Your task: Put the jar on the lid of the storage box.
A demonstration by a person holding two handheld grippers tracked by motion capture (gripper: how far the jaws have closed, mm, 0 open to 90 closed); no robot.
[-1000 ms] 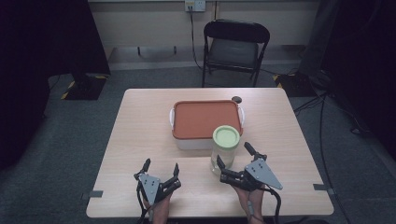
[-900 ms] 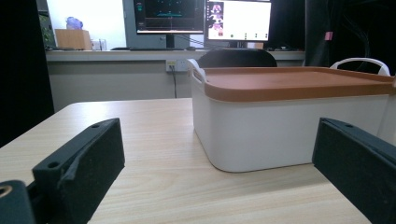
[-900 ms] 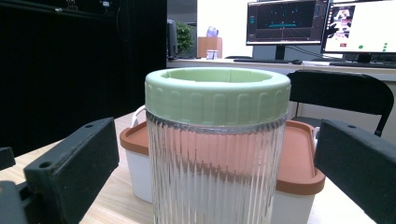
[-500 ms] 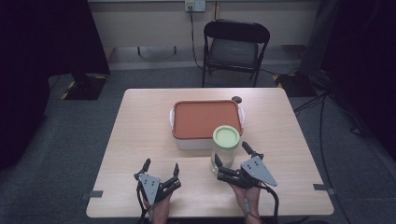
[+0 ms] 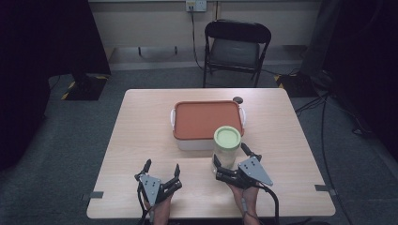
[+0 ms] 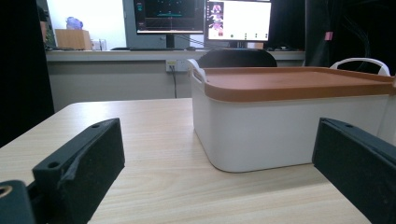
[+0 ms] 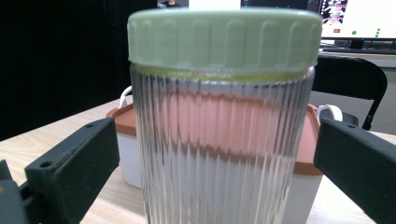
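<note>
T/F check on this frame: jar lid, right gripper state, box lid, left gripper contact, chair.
1. The jar has its green lid on. True.
2. The right gripper is shut on the jar. False: its jaws stand open on either side of it, gaps showing in the right gripper view.
3. The white box is uncovered. False: an orange lid sits on it.
4. The left gripper is open and holds nothing. True.
5. A chair stands beyond the table. True.
</note>
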